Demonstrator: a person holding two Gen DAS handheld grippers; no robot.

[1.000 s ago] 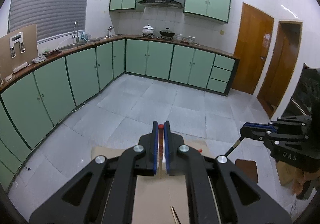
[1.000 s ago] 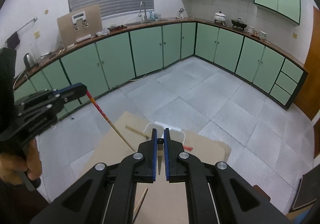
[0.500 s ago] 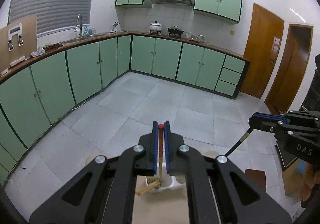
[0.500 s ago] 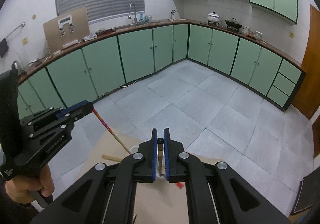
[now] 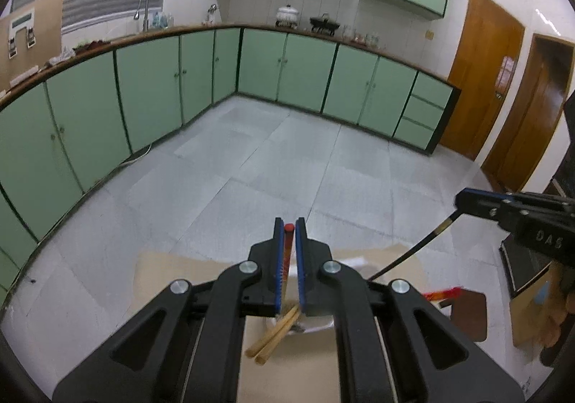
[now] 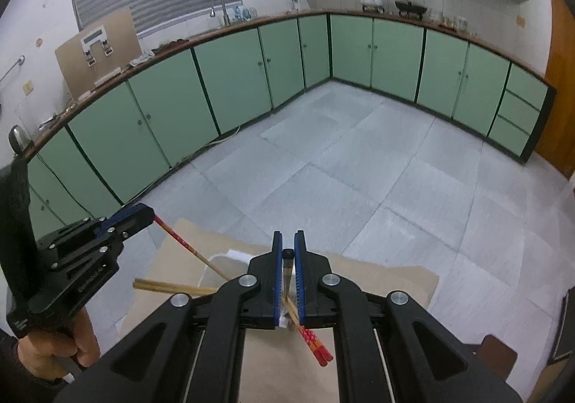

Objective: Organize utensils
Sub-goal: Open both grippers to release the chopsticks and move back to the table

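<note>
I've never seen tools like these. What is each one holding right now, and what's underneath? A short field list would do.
Left gripper: jaws opening, a red-topped chopstick between them
Right gripper: clamped on a dark chopstick
Below: white holder on a cardboard sheet, plain wooden chopsticks and red ones sticking out
Setting: kitchen with green cabinets

The small white plastic holder (image 5: 316, 325) sits mostly hidden behind the left tongs (image 5: 289, 252) — its shape is unclear. The lower ends of the pale wooden chopsticks (image 6: 169, 286) vanish behind the right tongs (image 6: 288, 259).
</note>
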